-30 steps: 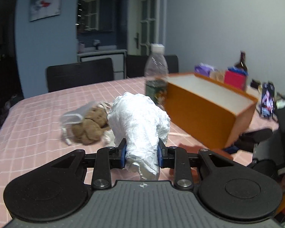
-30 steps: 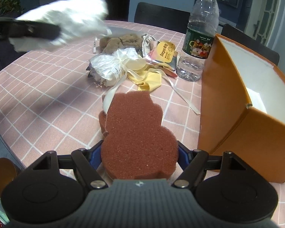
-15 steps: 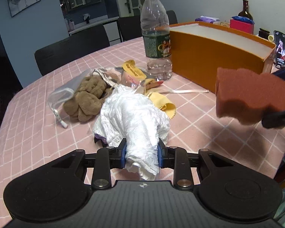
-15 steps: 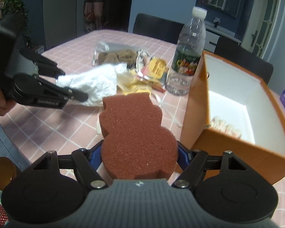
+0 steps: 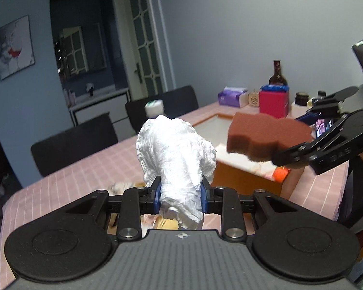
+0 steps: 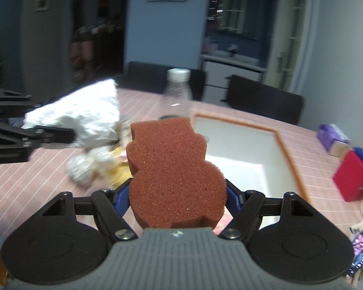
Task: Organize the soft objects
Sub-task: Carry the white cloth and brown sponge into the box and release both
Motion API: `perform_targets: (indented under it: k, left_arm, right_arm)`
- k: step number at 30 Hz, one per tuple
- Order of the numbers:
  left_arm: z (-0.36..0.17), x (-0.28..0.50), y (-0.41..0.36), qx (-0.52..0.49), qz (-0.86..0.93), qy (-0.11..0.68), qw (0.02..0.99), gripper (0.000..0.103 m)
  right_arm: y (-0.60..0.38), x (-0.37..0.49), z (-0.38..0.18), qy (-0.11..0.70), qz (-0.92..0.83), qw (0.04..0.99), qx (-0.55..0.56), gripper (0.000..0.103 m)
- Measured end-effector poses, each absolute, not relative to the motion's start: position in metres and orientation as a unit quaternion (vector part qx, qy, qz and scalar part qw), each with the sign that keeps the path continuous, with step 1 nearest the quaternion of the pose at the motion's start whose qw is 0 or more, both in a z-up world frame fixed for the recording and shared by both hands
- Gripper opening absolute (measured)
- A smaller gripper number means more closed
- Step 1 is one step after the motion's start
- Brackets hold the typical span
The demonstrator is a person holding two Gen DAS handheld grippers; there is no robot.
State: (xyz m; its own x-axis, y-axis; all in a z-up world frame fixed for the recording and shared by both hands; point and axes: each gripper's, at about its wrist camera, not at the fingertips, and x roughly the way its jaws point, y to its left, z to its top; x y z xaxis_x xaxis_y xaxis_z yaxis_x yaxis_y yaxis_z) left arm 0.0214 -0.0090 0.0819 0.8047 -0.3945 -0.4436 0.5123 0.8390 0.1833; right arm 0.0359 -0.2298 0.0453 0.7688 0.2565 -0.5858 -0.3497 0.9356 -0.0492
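Orange box point(image 6: 288, 149), open-topped, at 1 o'clock on the table; sponge point(image 6: 174, 169) clamped in right gripper point(image 6: 176, 198), white cloth point(image 5: 179, 159) pinched in left gripper point(image 5: 180, 193). Carry each over the opening before releasing, one at a time.

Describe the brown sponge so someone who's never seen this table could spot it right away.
Start at the orange open-topped box with a white inside on the pink checked tablecloth. Above its near end, the right claw grips a rust-brown foam sponge. Unlike the crumpled white cloth nearby, it is flat, porous, with a lobed outline.
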Motion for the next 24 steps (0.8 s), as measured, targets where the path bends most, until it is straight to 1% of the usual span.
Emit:
perform_targets:
  k: [5, 9, 13, 18, 24]
  left_arm:
    - [0.088, 0.043, -0.059, 0.178, -0.271, 0.187, 0.927, 0.033]
    - [0.080, 0.060, -0.107, 0.245, -0.263, 0.181, 0.915, 0.034]
    - [0.065, 0.090, -0.144, 0.290, -0.265, 0.205, 0.896, 0.034]
    - [0.039, 0.125, -0.176, 0.340, -0.255, 0.239, 0.873, 0.034]
    - [0.007, 0.157, -0.187, 0.379, -0.254, 0.282, 0.844, 0.034]
  right_arm:
    - [-0.254, 0.061, 0.045, 0.299, 0.113, 0.945, -0.064, 0.074]
    - [-0.271, 0.097, 0.037, 0.323, 0.074, 0.941, -0.065, 0.074]
    - [-0.285, 0.140, 0.023, 0.352, 0.043, 0.931, -0.091, 0.074]
    - [-0.297, 0.176, 0.000, 0.366, 0.025, 0.921, -0.133, 0.074]
    - [-0.306, 0.198, -0.023, 0.402, 0.037, 0.907, -0.119, 0.074]
